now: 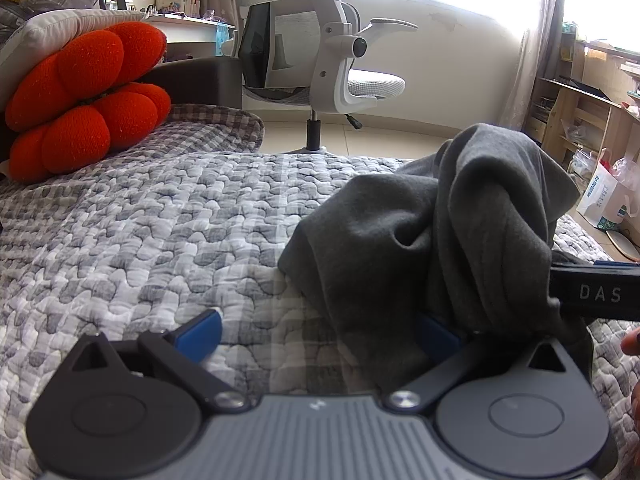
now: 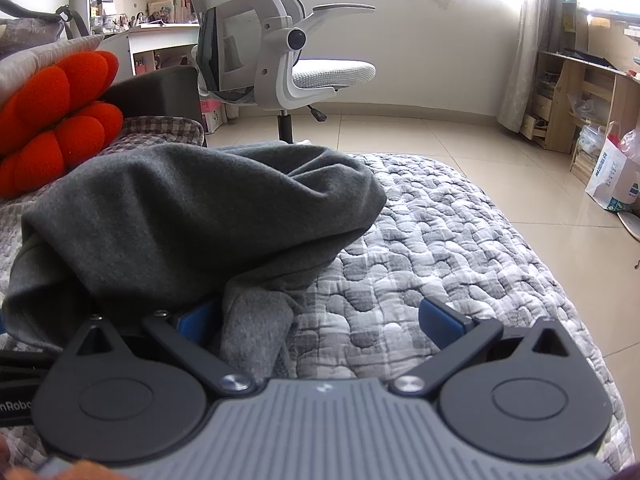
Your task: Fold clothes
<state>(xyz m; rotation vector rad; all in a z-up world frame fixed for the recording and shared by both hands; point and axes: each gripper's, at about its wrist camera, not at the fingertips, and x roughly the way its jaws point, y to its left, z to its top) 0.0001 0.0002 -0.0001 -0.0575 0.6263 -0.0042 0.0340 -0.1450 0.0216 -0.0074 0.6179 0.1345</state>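
Note:
A dark grey garment (image 1: 460, 232) lies crumpled in a heap on the grey checked quilt (image 1: 160, 232). In the left wrist view my left gripper (image 1: 320, 334) is open, and the heap hangs over its right finger (image 1: 438, 340); the left finger is bare. The right gripper's black body (image 1: 592, 294) pokes in from the right, against the cloth. In the right wrist view the garment (image 2: 192, 212) fills the left side. My right gripper (image 2: 320, 316) is open, with a fold of cloth resting on the left finger (image 2: 196, 320) and reaching a little between the jaws.
A red flower-shaped cushion (image 1: 84, 96) and a grey pillow sit at the far left of the bed. Beyond the bed's far edge (image 2: 440, 160) stand a white office chair (image 2: 288, 48), tiled floor, wooden shelves (image 2: 580, 92) and a paper bag (image 2: 612, 184).

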